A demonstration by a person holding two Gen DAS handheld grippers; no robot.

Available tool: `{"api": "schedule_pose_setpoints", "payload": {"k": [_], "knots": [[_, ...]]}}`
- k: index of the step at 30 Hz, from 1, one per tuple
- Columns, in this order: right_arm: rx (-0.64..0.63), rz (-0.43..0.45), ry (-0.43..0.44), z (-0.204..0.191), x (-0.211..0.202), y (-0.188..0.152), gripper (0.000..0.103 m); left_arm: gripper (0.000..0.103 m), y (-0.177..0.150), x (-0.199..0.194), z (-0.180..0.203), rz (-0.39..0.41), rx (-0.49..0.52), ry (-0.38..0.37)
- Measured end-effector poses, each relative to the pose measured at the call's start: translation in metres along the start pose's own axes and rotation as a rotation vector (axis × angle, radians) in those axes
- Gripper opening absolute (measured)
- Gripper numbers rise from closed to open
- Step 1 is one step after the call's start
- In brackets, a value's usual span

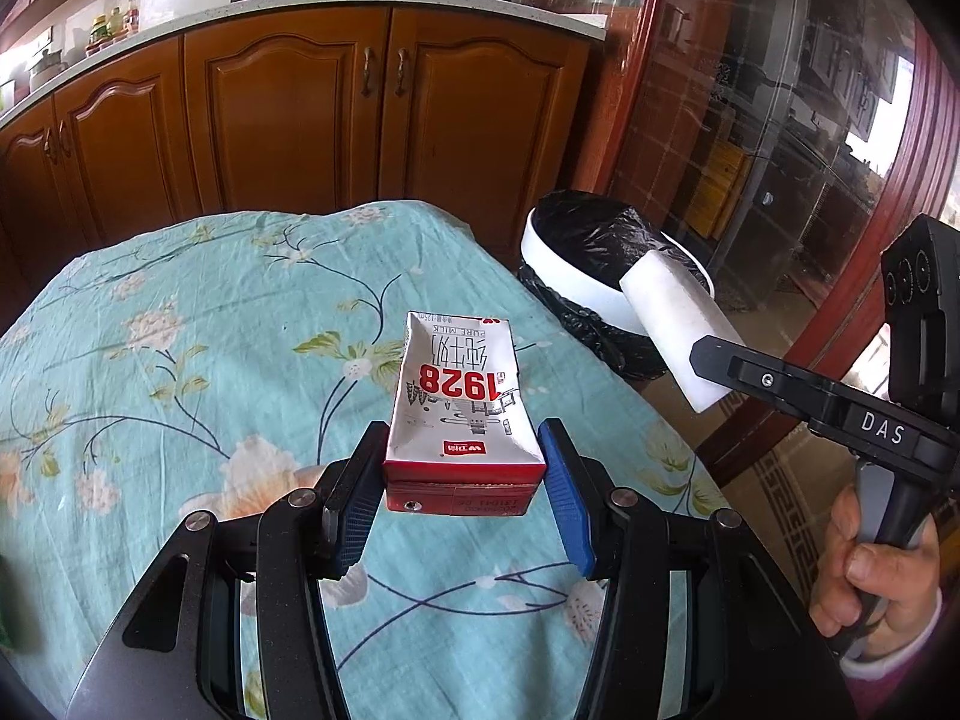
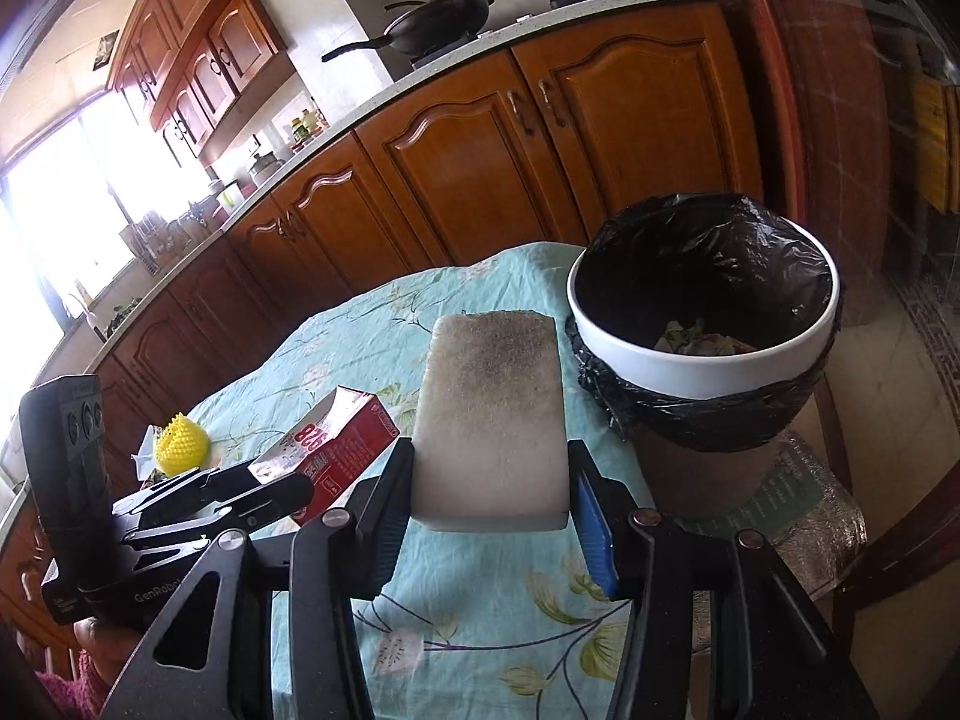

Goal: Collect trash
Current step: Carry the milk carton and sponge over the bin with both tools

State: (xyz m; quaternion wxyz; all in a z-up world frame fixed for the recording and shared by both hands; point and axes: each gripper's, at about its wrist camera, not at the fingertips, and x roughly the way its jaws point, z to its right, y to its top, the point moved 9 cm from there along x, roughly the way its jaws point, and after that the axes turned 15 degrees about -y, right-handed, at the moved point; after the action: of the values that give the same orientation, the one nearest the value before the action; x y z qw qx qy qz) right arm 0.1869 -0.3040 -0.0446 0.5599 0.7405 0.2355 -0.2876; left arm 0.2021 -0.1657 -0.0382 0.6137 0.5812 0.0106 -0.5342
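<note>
My left gripper (image 1: 462, 492) is shut on a crushed red and white milk carton (image 1: 459, 402) and holds it above the floral tablecloth (image 1: 180, 348). The carton also shows in the right wrist view (image 2: 336, 438). My right gripper (image 2: 489, 510) is shut on a dirty white sponge block (image 2: 492, 414), held over the table's right edge. In the left wrist view the sponge (image 1: 672, 324) overlaps the near rim of the white trash bin (image 1: 576, 276). The bin (image 2: 708, 360), lined with a black bag, holds some scraps.
A yellow spiky ball (image 2: 180, 438) and crumpled paper lie on the table at the left. Wooden kitchen cabinets (image 1: 300, 114) stand behind the table. A glass door with a red frame (image 1: 780, 120) is at the right. The bin stands on a stool beside the table.
</note>
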Motion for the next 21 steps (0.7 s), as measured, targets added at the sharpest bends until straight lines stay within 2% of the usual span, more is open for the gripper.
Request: {"api": "schedule_pose_setpoints", "payload": {"k": [21], "knots": [[0.066,0.027,-0.069,0.064,-0.005,0.019,0.050,0.050,0.045,0.034,0.044,0.002,0.081,-0.056]]}}
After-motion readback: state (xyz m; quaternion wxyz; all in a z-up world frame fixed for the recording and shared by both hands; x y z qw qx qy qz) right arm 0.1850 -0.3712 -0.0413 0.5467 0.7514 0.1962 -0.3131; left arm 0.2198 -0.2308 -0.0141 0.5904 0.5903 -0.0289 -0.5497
